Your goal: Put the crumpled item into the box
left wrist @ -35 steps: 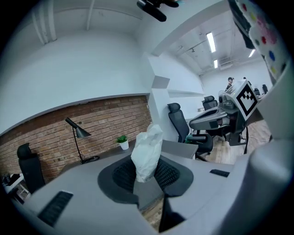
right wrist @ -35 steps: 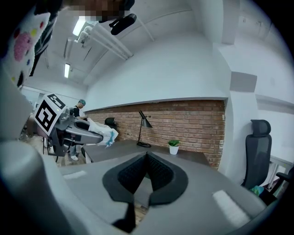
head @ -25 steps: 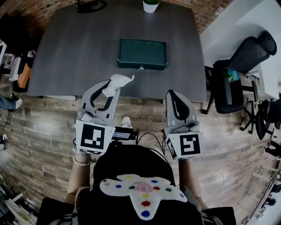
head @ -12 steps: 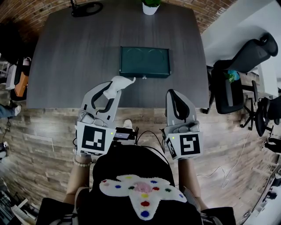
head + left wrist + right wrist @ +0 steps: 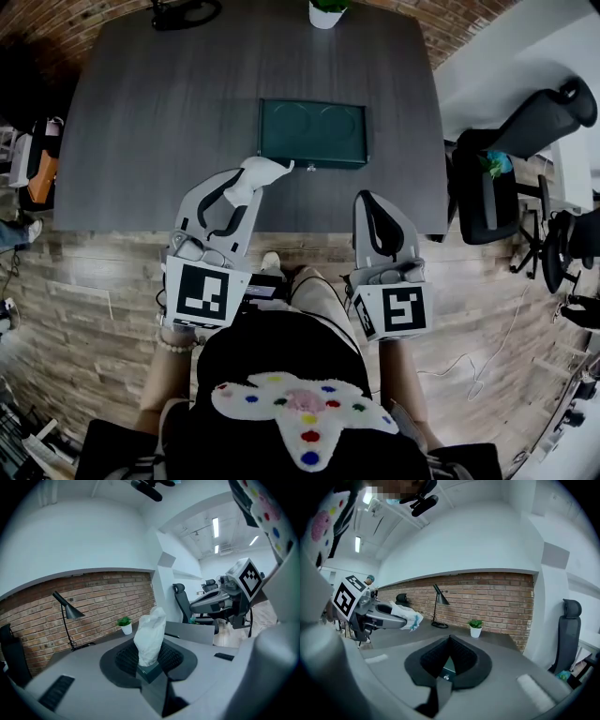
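A crumpled white tissue (image 5: 255,174) is pinched in my left gripper (image 5: 246,184), which is shut on it above the table's near edge, just left of the box's near left corner. In the left gripper view the tissue (image 5: 150,636) stands up between the jaws. The dark green open box (image 5: 312,132) lies on the grey table (image 5: 159,112), its inside bare. My right gripper (image 5: 372,208) is shut and holds nothing, hovering at the table's near edge right of the box; its own view shows the left gripper with the tissue (image 5: 407,615).
A small potted plant (image 5: 322,11) stands at the table's far edge and a black lamp base (image 5: 187,11) at the far left. A black office chair (image 5: 525,131) sits to the right of the table. Wooden floor lies under me.
The box and table have drawn closer. My left gripper with the tissue now sits nearer the box's near left corner. The right gripper holds its place.
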Tool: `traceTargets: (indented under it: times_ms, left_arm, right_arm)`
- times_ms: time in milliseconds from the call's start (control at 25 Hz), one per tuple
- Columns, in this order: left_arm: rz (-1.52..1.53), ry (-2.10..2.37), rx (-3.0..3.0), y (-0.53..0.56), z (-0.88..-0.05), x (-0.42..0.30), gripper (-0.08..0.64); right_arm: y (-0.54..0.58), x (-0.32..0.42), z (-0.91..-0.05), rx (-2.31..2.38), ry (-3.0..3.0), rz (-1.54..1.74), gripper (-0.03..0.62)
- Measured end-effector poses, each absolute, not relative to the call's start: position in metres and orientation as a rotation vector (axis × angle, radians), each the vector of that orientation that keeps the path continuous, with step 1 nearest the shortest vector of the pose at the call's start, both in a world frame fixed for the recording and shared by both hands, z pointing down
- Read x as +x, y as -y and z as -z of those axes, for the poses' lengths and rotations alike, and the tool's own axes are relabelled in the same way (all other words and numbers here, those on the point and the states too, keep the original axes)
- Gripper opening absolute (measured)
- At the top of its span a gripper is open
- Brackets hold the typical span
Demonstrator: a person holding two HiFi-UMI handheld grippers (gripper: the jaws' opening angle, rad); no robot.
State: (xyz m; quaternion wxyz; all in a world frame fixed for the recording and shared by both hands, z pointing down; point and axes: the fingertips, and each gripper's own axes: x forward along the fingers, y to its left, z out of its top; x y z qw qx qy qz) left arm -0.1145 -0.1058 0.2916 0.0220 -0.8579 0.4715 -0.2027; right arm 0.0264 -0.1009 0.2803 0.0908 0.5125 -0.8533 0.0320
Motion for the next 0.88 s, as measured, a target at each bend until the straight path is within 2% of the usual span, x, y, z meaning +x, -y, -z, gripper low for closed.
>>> traceTargets:
  times_ms: [880]
  left_arm:
    - [0.589, -1.663, -2.594, 0.104, -0.284, -0.104, 0.086]
  right_arm:
    - [0.108, 0.040, -0.295, 1.318, 2.579, -0.120, 0.009]
